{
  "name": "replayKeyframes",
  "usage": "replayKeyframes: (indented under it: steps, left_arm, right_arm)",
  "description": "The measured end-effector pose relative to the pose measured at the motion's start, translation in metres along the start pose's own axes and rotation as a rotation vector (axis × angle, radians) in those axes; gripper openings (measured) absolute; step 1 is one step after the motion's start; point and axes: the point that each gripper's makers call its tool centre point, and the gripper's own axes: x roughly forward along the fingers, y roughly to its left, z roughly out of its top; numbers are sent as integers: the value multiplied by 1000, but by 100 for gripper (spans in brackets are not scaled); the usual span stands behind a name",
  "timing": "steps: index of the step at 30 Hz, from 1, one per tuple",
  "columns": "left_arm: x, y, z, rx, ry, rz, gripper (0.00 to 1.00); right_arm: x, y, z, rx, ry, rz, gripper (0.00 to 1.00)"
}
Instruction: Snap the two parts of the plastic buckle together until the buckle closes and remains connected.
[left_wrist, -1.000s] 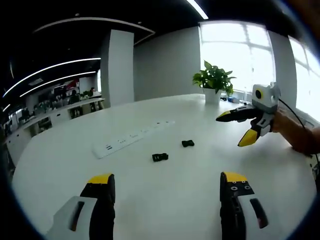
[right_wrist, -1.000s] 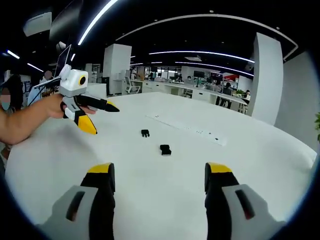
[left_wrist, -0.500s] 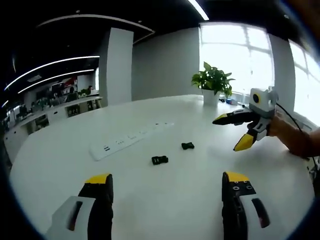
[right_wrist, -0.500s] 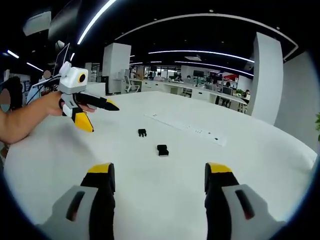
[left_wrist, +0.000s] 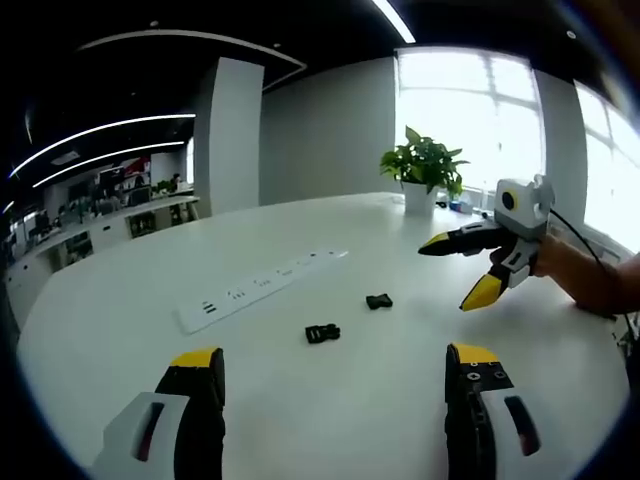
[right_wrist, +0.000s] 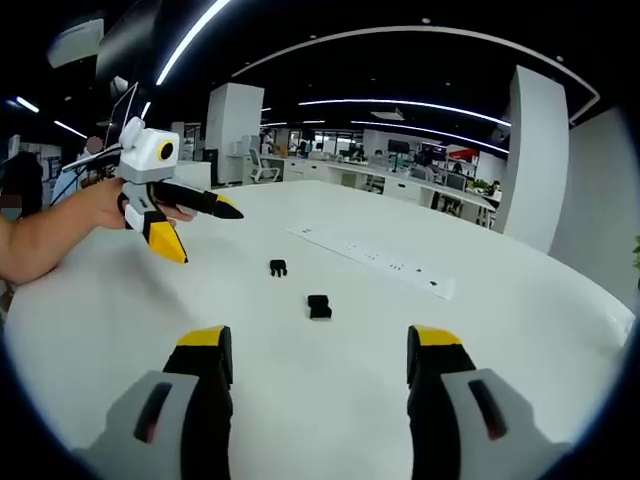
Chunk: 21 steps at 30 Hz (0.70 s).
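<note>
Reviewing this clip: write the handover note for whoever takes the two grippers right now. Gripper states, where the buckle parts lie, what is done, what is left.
Left gripper: open, empty, held above the white table.
Right gripper: open, empty, also above the table; it shows from the side in the left gripper view.
Buckle: the two small black plastic buckle parts lie apart on the table, between the grippers. The nearer buckle part and the farther buckle part do not touch. A white power strip lies beyond them.
Done: nothing yet; neither part is gripped.
Left: pick up one part in each gripper, line them up, press until they snap and stay connected.
</note>
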Motion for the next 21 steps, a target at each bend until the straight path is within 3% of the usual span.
replayKeyframes:
  steps: [21]
  left_arm:
    - [18,12,8,-10,-1,-31,90]
  right_arm:
    - [20,-11,4,-16,13,10,70]
